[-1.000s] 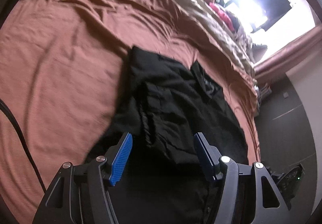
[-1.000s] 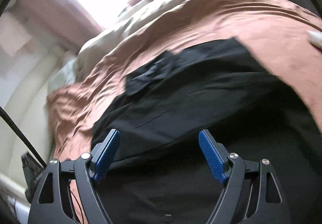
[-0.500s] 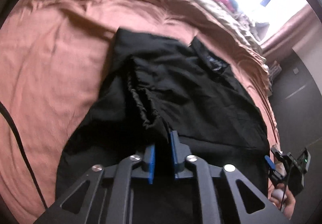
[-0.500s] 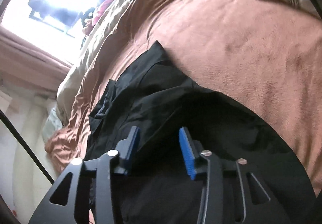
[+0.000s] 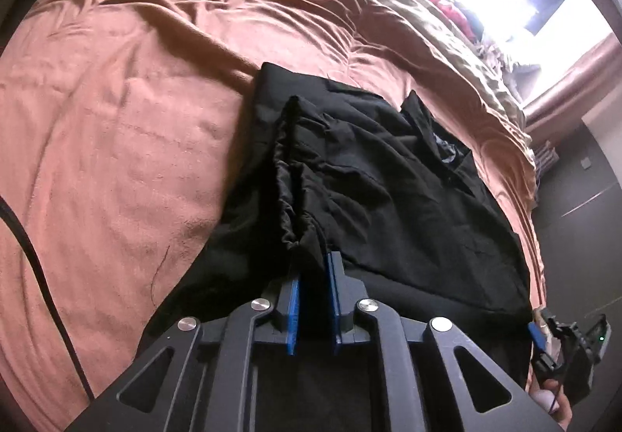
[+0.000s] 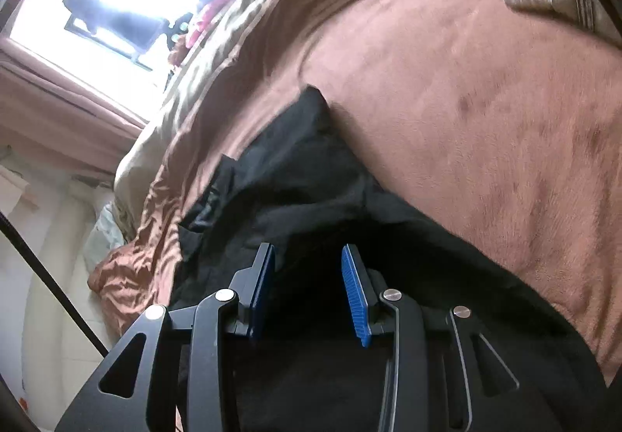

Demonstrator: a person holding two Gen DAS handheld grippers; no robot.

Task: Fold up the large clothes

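Black garment lies spread on the rust-brown bedspread. Left gripper, jaws opening slightly, pinches its gathered near edge; right gripper clamps dark fabric beside it.

Black garment, partly folded, spread on the bed.

We find one large black garment of thin, matte fabric lying flat across the rust-brown bed cover. In the left wrist view its far edge runs fairly straight, with one squared corner at the upper left. A narrower panel is folded over onto the body and ends in a gathered, puckered hem that runs lengthwise down the middle. We note a collar-like flap with a pale label near the far right edge. The surface is creased and wrinkled. In the right wrist view one corner rises to a point against the cover.
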